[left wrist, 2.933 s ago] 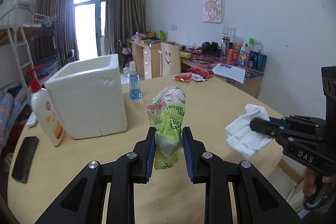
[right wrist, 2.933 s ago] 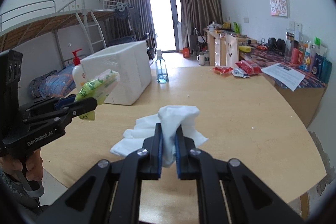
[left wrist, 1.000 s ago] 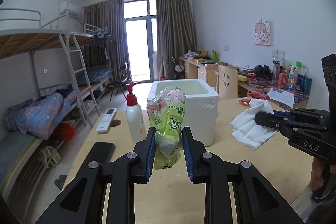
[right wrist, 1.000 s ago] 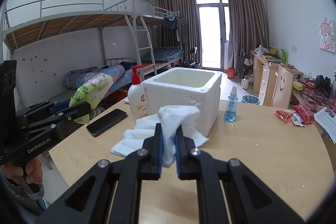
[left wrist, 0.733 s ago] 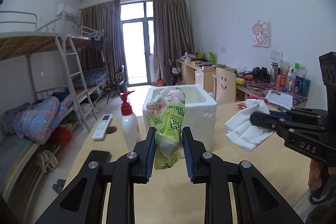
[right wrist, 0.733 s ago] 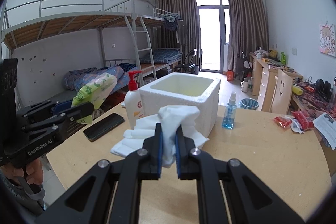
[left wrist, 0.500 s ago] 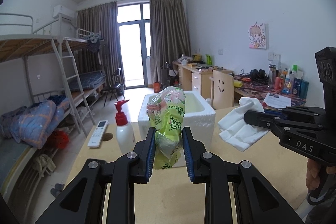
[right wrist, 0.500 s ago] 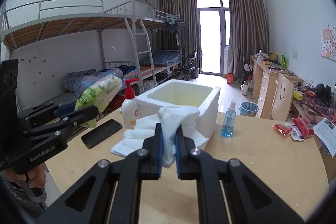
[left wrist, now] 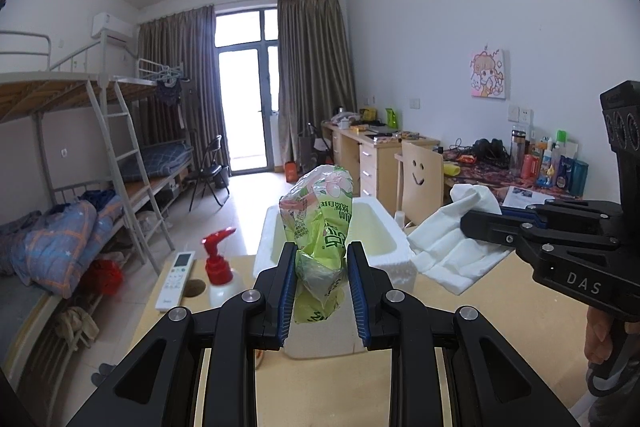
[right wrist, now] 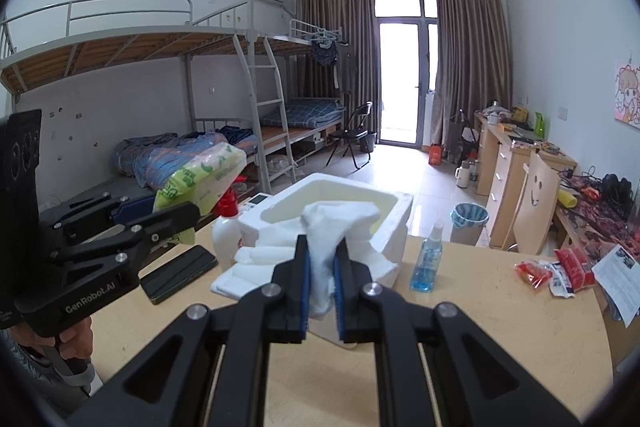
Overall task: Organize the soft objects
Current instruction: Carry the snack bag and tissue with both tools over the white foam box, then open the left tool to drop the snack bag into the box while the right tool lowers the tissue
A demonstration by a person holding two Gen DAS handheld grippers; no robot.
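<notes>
My left gripper (left wrist: 322, 289) is shut on a green tissue pack (left wrist: 320, 227) and holds it up in front of the open white foam box (left wrist: 384, 239). The pack also shows in the right wrist view (right wrist: 204, 183), left of the box (right wrist: 384, 251). My right gripper (right wrist: 322, 289) is shut on a white cloth (right wrist: 332, 231) that hangs just before the box's near rim. In the left wrist view the right gripper (left wrist: 480, 223) holds the cloth (left wrist: 452, 247) at the box's right side.
On the wooden table (right wrist: 480, 347) stand a red-pump lotion bottle (right wrist: 226, 231), a blue spray bottle (right wrist: 428, 259), a black phone (right wrist: 178, 279) and red snack packs (right wrist: 560, 267). A remote (left wrist: 176, 279) lies by the table's far edge. Bunk beds and desks stand beyond.
Both grippers have risen and moved toward the foam box, each keeping its hold. The box now sits closer and lower in both views, with its inside showing.
</notes>
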